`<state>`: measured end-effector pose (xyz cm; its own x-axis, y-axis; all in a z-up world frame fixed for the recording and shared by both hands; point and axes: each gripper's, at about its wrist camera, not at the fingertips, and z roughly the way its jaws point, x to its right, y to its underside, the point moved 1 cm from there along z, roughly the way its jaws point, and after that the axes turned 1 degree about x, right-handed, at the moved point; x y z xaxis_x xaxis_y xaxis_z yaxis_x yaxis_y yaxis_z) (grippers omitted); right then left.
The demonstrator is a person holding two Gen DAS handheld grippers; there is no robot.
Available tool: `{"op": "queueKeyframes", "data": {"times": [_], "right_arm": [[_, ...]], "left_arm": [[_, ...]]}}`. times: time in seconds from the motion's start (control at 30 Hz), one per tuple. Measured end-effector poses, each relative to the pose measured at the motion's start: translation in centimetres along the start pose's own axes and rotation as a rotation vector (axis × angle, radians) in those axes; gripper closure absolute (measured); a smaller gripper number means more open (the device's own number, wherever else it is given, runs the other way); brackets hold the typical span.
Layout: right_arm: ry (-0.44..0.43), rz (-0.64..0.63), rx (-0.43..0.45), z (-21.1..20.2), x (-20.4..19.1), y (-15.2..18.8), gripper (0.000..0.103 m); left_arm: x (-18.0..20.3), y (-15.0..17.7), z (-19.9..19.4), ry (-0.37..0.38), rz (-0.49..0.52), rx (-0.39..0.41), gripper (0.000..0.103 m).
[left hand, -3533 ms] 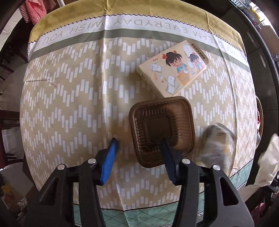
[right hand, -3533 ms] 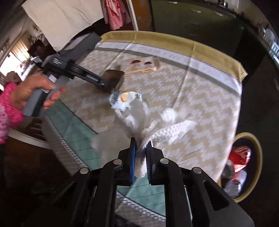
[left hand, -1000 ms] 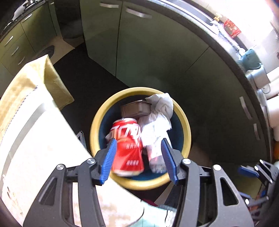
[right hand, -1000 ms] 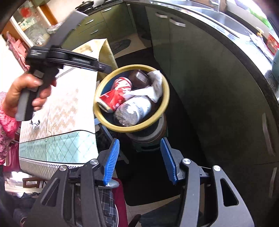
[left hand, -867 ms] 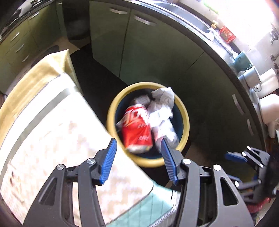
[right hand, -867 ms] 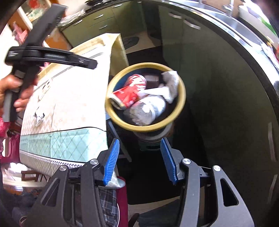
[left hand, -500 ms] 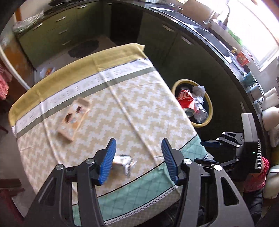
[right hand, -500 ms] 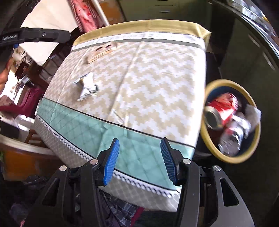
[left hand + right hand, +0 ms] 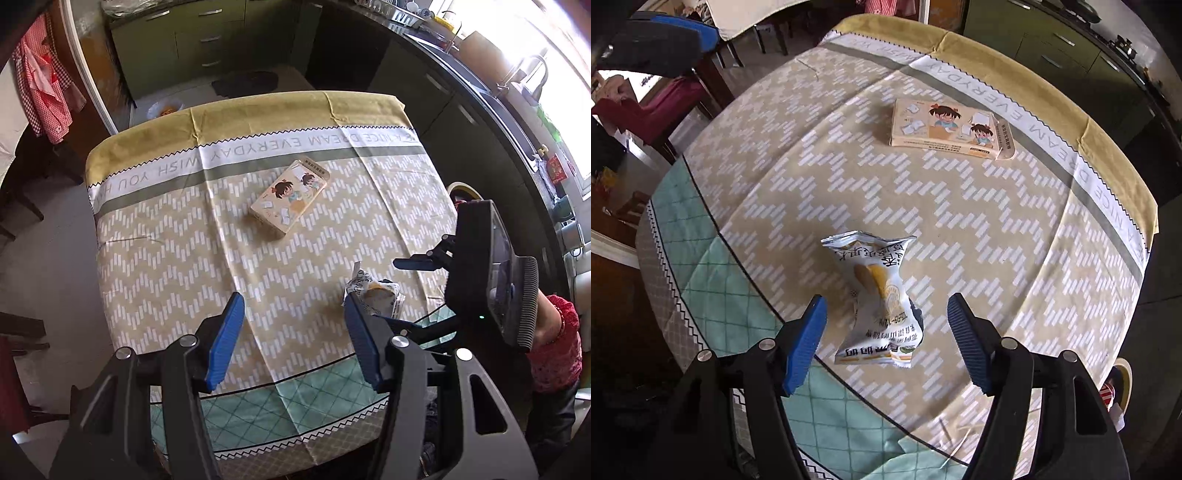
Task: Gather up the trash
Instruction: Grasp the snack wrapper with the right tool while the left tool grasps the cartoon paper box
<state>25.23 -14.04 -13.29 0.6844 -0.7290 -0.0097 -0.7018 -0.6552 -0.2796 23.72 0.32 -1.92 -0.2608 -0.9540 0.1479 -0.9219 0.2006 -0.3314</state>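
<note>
A crumpled white snack wrapper with a yellow picture lies on the patterned tablecloth near the table's front edge. My right gripper is open and empty, its blue pads on either side of the wrapper's near end, a little above it. In the left wrist view the wrapper lies by the right pad. My left gripper is open and empty, high above the table's front part. The right gripper's body shows at the right of that view. The yellow-rimmed trash bin stands on the floor beyond the table's right side.
A flat box with cartoon children lies mid-table, also in the right wrist view. The bin's rim peeks past the table's corner. Green cabinets and a dark counter surround the table. Chairs stand at the left.
Both grippers dropped their trash in the bin and swung back from it to the table. The right gripper has come down close over the snack wrapper.
</note>
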Motion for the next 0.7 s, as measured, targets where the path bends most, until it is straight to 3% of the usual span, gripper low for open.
{"op": "queueKeyframes", "data": {"times": [0.07, 0.13, 0.2, 0.3, 0.47, 0.6, 0.7], "right_arm": [[0.002, -0.002, -0.022, 1.0, 0.2, -0.3, 0.036], [-0.012, 0.01, -0.032, 1.8, 0.4, -0.4, 0.043], [-0.045, 0.03, -0.04, 2.2, 0.6, -0.3, 0.067], [-0.081, 0.059, -0.046, 2.3, 1.0, 0.0, 0.075], [-0.09, 0.12, -0.01, -1.0, 2.2, 2.8, 0.077], [-0.088, 0.189, 0.019, -3.9, 4.1, 6.7, 0.077], [-0.084, 0.26, 0.029, -5.6, 5.9, 10.2, 0.077]], "left_arm": [[-0.2, -0.1, 0.6, 0.0, 0.005, -0.011, 0.049], [-0.3, -0.4, 1.1, 0.002, 0.006, -0.018, 0.048], [-0.4, -0.8, 1.7, 0.003, 0.005, -0.024, 0.047], [-0.4, -1.5, 2.8, 0.0, 0.011, -0.036, 0.043], [-0.1, -4.1, 6.0, -0.012, 0.048, -0.059, 0.042], [0.8, -7.0, 9.3, -0.019, 0.11, -0.058, 0.028], [1.8, -8.8, 12.0, -0.037, 0.199, -0.067, 0.025]]}}
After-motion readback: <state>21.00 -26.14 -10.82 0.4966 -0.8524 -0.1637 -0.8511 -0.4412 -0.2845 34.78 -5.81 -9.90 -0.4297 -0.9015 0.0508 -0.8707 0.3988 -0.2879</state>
